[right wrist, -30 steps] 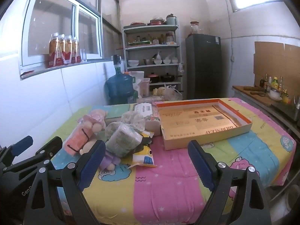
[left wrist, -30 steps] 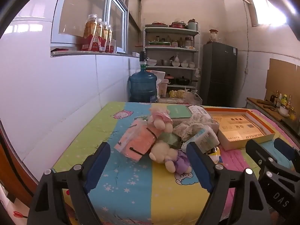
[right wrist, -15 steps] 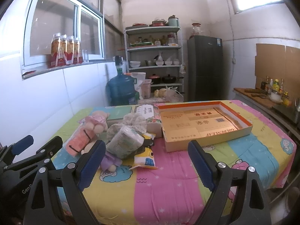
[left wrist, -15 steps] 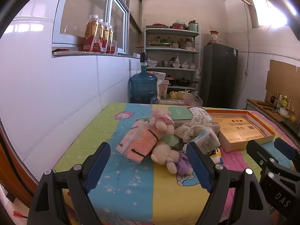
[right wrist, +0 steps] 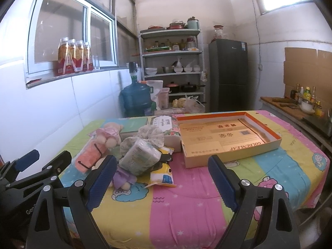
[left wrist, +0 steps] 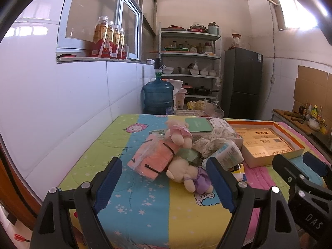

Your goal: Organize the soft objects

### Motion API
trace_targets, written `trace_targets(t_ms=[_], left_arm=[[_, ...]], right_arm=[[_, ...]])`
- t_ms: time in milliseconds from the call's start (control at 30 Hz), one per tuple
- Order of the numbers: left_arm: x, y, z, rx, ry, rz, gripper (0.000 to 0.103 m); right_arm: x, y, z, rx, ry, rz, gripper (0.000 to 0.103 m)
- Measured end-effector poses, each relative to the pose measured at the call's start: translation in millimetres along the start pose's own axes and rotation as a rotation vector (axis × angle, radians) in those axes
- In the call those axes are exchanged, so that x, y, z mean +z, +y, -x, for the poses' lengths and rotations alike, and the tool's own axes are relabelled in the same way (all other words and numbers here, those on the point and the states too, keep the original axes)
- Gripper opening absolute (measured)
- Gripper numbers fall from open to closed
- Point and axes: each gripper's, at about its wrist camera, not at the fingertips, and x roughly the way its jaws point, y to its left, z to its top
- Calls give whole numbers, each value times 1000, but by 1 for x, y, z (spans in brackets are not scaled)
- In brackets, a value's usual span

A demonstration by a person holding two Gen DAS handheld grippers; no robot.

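A table point(right wrist: 186, 213) covered with a cartoon-print cloth in green, blue, yellow and pink stripes carries everything. An open, shallow cardboard box point(right wrist: 228, 139) with an orange inner rim lies flat on its far right part. To the left of the box sits a heap of soft things: a pink packet point(left wrist: 153, 157), a bear in a purple dress point(left wrist: 191, 176), a bear in pink point(left wrist: 178, 132), a wrapped tissue pack point(right wrist: 141, 155), a crumpled floral cloth point(right wrist: 151, 134) and a yellow-and-white pouch point(right wrist: 162, 175). Behind the heap lie a green book point(left wrist: 199, 124) and a printed tissue box point(right wrist: 166, 124). The heap touches the cardboard box's left side.
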Motion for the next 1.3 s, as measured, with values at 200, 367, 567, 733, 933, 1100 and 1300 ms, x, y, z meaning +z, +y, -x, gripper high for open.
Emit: trace_targets(t_ms=[200, 367, 567, 733, 933, 1100, 1300], left_arm=[[0, 0, 0, 0, 0, -1, 83], [-1, -1, 0, -1, 0, -1, 83], [-1, -1, 0, 1, 1, 0, 83], [-2, -1, 0, 2, 2, 0, 83], [-3, 1, -2, 4, 5, 5, 83], [-5, 4, -7, 8, 15, 10, 83], [-5, 8, -10, 12, 21, 15, 83]], right_arm=[[0, 1, 0, 5, -1, 1, 90], [-1, 1, 0, 10, -2, 0, 90], [-1, 2, 0, 11, -2, 0, 90], [-2, 4, 0, 15, 1, 0, 90], [-3, 5, -1, 18, 3, 0, 90], [-3, 6, -2, 30, 9, -1, 90], [-4, 8, -3, 35, 10, 2, 90]])
